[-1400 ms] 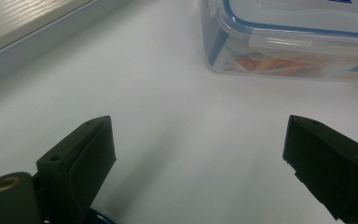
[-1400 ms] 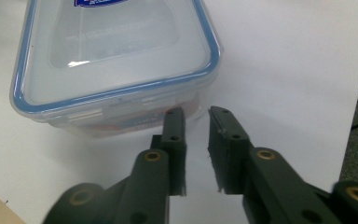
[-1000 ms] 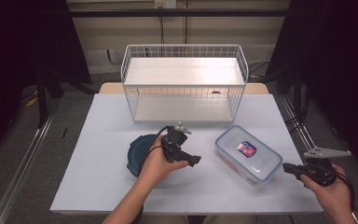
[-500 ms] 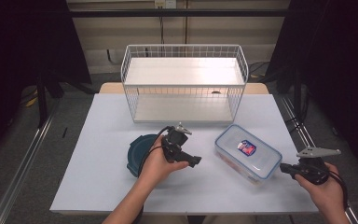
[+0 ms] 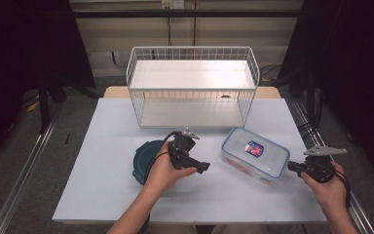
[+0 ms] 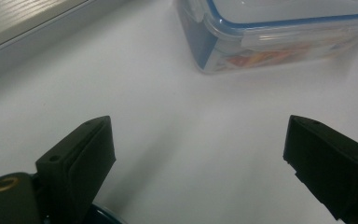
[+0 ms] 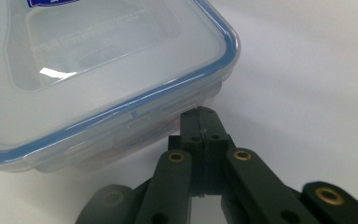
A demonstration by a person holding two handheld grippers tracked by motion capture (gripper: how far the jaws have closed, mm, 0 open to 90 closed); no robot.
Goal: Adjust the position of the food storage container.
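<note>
A clear plastic box with a blue-rimmed snap lid [image 5: 255, 155] lies on the white table [image 5: 102, 195], right of centre. My right gripper [image 5: 292, 168] is at its right end and shut, with nothing between the jaws. In the right gripper view its closed tips [image 7: 200, 121] sit right at the box's [image 7: 98, 70] end clasp; I cannot tell whether they touch it. My left gripper [image 5: 202, 167] hovers left of the box over a dark teal round dish [image 5: 143, 163]. It is open, and its wide-apart jaws [image 6: 196, 154] point across bare table at the box [image 6: 270, 32].
A white wire basket rack with two shelves [image 5: 192, 87] stands at the back of the table, and its lower board [image 6: 18, 23] edges the left gripper view. The table's right edge runs just right of my right hand. A strip of table lies between dish and box.
My right hand has moved left and slightly down, bringing the shut jaws up to the box's end. The left hand has stayed put.
</note>
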